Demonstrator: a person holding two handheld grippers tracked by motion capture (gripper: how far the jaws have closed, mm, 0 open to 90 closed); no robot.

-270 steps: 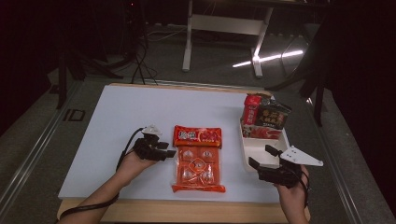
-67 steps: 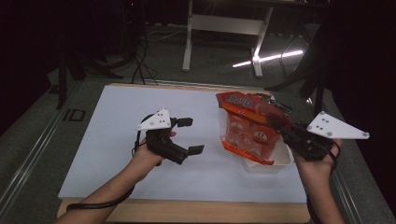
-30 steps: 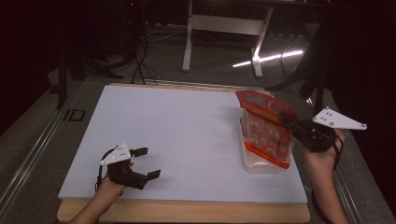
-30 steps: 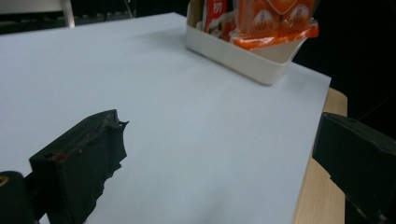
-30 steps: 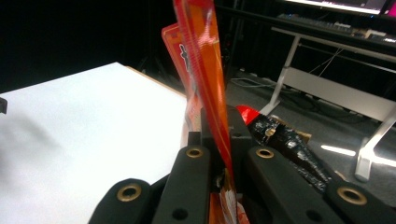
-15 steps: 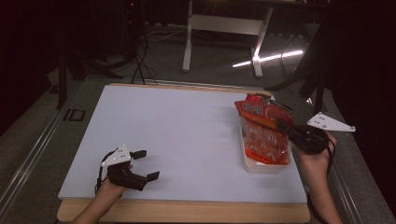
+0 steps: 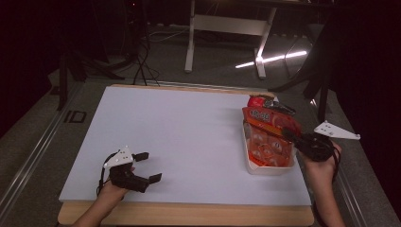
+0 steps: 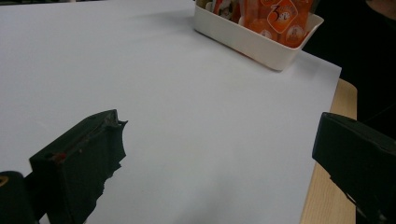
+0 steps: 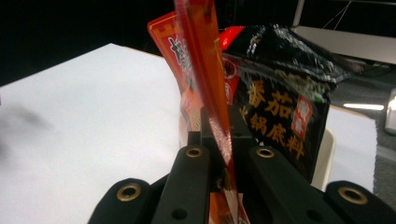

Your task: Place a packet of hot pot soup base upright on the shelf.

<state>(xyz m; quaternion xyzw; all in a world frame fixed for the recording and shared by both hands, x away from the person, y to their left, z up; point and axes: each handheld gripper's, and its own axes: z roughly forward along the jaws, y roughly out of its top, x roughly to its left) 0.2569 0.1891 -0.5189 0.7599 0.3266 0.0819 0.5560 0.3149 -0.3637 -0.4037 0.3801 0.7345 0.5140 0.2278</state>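
Right gripper point(image 7: 289, 137): fingers clamped on the edge of one orange pack point(image 7: 267, 137), which lies over the white tray point(image 7: 265, 169) at the worktop's point(image 7: 189, 127) right side. Right gripper view adds one black pouch point(image 9: 280, 107) behind the pack. Left gripper point(image 7: 147, 166): fingers wide, empty, near the front edge.

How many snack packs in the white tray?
3 visible: orange jelly-cup pack in right gripper, black pouch behind it, red pack at the white plastic tray's far end. Others may be hidden.
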